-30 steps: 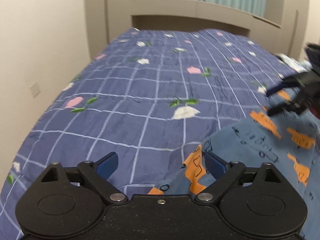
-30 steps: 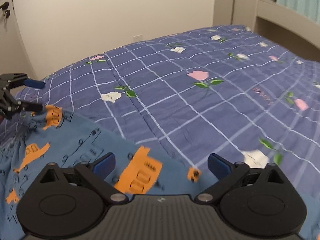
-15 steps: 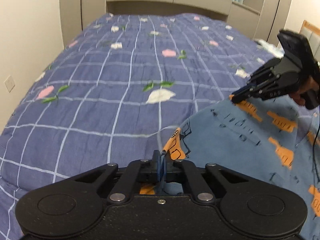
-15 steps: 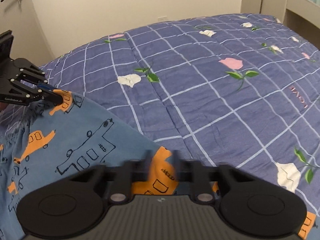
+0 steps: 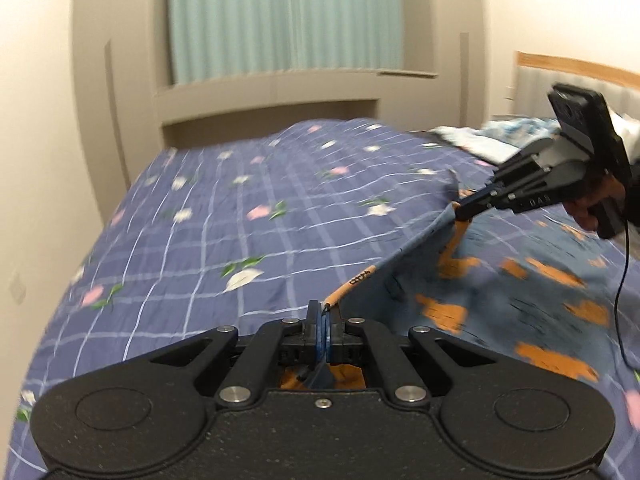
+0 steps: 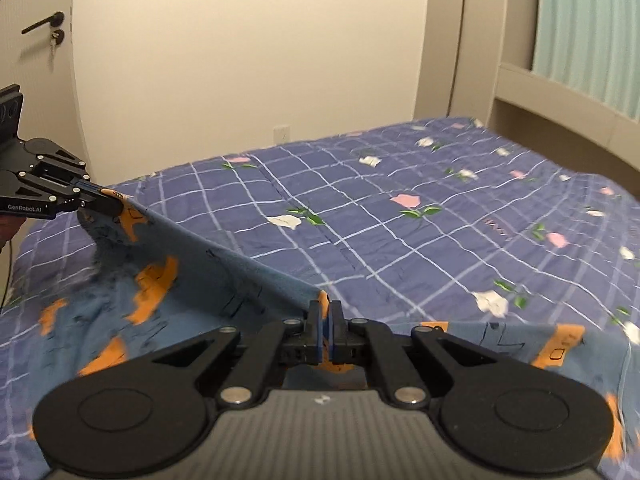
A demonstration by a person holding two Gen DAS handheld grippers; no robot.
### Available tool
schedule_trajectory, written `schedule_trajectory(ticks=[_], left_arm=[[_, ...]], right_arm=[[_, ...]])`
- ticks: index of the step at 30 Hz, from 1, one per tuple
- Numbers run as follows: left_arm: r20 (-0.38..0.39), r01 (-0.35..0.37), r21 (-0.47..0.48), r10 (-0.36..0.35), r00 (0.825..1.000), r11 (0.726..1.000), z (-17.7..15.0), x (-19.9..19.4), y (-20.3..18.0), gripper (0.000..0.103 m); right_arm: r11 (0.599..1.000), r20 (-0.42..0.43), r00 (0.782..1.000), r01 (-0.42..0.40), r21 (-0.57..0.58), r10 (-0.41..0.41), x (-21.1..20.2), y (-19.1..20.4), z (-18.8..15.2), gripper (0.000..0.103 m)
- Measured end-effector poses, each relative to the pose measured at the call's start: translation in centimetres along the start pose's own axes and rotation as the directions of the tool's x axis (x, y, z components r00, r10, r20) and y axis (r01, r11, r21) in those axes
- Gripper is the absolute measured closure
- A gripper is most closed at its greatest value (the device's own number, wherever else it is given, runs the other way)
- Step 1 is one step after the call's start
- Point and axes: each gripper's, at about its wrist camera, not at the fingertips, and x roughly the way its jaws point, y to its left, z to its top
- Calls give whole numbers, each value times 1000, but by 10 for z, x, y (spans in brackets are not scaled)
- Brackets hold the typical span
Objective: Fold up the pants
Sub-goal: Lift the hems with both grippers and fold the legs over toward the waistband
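The blue cotton pants with an orange vehicle print (image 5: 500, 280) lie spread over the lower right of the left wrist view and the lower left of the right wrist view, resting on a bed with a purple-blue checked floral quilt (image 6: 400, 216). One edge of the fabric is raised off the quilt and pulled into a taut line between the two grippers; the rest drapes down onto the bed.

The left gripper (image 5: 323, 322), at the bottom centre of its own view, has its fingers pressed together on an orange-printed corner of that edge. The right gripper (image 6: 323, 320) likewise pinches the other end, its blue pads closed on the cloth. Each gripper also shows in the other's camera: the right one at the right edge of the left view, the left one at the left edge of the right view, both holding fabric.

The task appears to be at an early stage: both corners are secured and lifted, but no fold is laid down yet. What remains, judging from this, is carrying the raised edge across the garment, setting it flat, and any further folds.

Behind the bed stand a beige wall, a pale green curtain (image 5: 280, 16) and a door with a dark handle (image 6: 42, 24).
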Motion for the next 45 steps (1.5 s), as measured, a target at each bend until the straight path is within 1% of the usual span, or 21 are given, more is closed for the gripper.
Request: schedule_trajectory(ticks=[3, 6, 9, 14, 16, 17, 19, 22, 24, 26, 27, 28, 30, 32, 33, 34, 35, 37, 41, 44, 45], left_arm=[[6, 33, 87, -33, 999, 996, -14, -20, -28, 103], [-31, 67, 168, -63, 998, 984, -34, -31, -48, 103], [-80, 107, 177, -94, 992, 978, -56, -37, -58, 103], [-132, 121, 204, -96, 987, 972, -79, -41, -68, 103], [-148, 127, 240, -93, 985, 963, -84, -45, -70, 103], [-155, 129, 258, -91, 984, 958, -86, -49, -71, 103], [-171, 137, 260, -94, 981, 956, -91, -53, -69, 103], [-195, 140, 271, -88, 977, 952, -101, -51, -70, 103], [-215, 148, 249, -94, 972, 957, -108, -43, -72, 103], [-237, 167, 204, -117, 964, 965, -115, -37, -71, 100], [-236, 165, 190, -118, 965, 968, -116, -36, -71, 98], [-229, 161, 176, -119, 966, 971, -116, -37, -71, 93], [-223, 176, 131, -144, 964, 976, -115, -41, -70, 88], [-220, 190, 93, -166, 961, 977, -113, -42, -69, 87], [-218, 192, 86, -170, 961, 978, -113, -41, -71, 90], [-218, 187, 91, -163, 962, 978, -112, -40, -73, 100], [-228, 177, 107, -149, 962, 978, -112, -39, -77, 103], [-236, 165, 139, -130, 963, 976, -113, -37, -84, 103], [-249, 174, 136, -136, 959, 975, -113, -38, -85, 103], [-245, 178, 88, -152, 957, 980, -113, -34, -81, 101], [-249, 181, 52, -163, 955, 982, -111, -33, -78, 92]], right_arm=[[999, 21, 999, 31, 19, -32, -34, 20, -20, 101], [998, 25, 999, 47, 36, -48, -58, 42, -43, 101], [998, 4, 999, 52, 42, -52, -66, 60, -65, 101], [993, -23, 998, 55, 102, -53, -67, 76, -96, 101], [992, -20, 999, 52, 115, -50, -75, 82, -106, 101], [992, -18, 999, 47, 116, -45, -79, 86, -108, 101], [992, -13, 999, 37, 122, -35, -88, 93, -111, 101], [994, -27, 999, 30, 108, -28, -95, 109, -116, 101], [995, -48, 998, 38, 93, -34, -92, 117, -123, 101], [994, -67, 997, 50, 101, -44, -85, 119, -130, 101], [993, -70, 997, 51, 106, -44, -83, 119, -133, 101], [993, -71, 996, 54, 101, -46, -83, 120, -134, 101], [995, -72, 996, 62, 73, -56, -84, 124, -137, 101], [996, -66, 996, 65, 53, -62, -85, 127, -138, 101], [997, -62, 996, 65, 46, -63, -86, 129, -138, 102], [997, -59, 996, 64, 43, -62, -86, 128, -138, 102], [997, -60, 997, 58, 45, -55, -87, 127, -138, 102], [998, -65, 997, 47, 41, -45, -91, 128, -138, 102], [999, -78, 996, 34, 22, -32, -101, 133, -138, 102], [999, -97, 995, 36, 17, -34, -97, 136, -143, 101], [999, -96, 995, 39, 27, -36, -95, 135, -145, 101]])
